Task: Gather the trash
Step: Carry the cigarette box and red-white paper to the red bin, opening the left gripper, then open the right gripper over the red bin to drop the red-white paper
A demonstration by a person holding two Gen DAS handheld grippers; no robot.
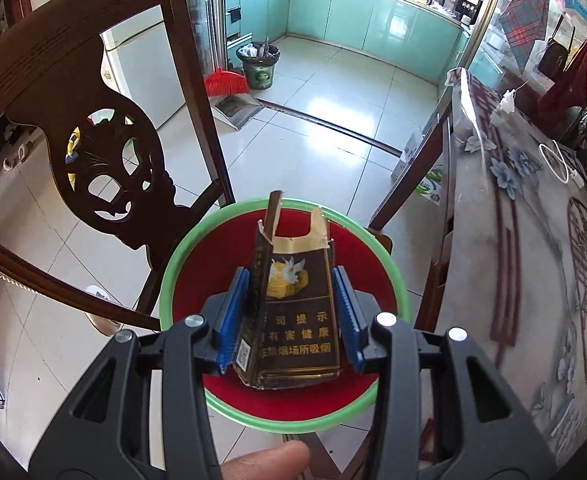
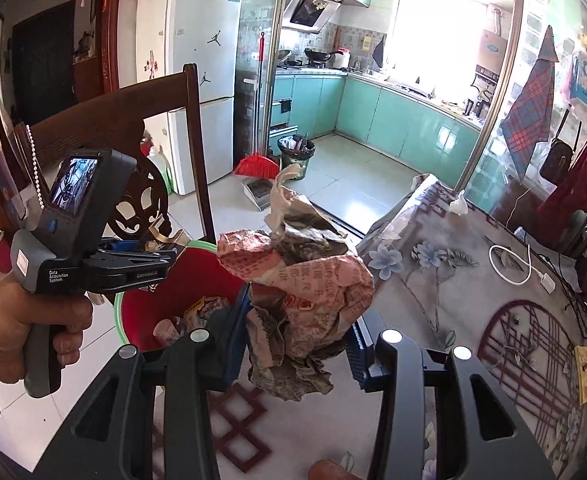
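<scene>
A torn dark cigarette pack (image 1: 293,320) with gold print stands between the blue pads of my left gripper (image 1: 291,276), which is shut on it. The pack hangs right over a red bin with a green rim (image 1: 173,272) on the floor. In the right wrist view my right gripper (image 2: 298,322) is shut on a crumpled pink-and-brown paper wrapper (image 2: 313,272), held above the table edge just right of the bin (image 2: 197,276). Several scraps lie in the bin's bottom. A hand holds the left gripper (image 2: 133,256) over the bin's left side.
A dark carved wooden chair (image 1: 93,120) stands left of the bin. The table with a floral cloth (image 1: 533,240) is on the right, with a white cable (image 1: 553,160) and a tissue (image 1: 505,102) on it. A red broom (image 1: 225,82) and a kitchen bin (image 1: 257,64) stand far back.
</scene>
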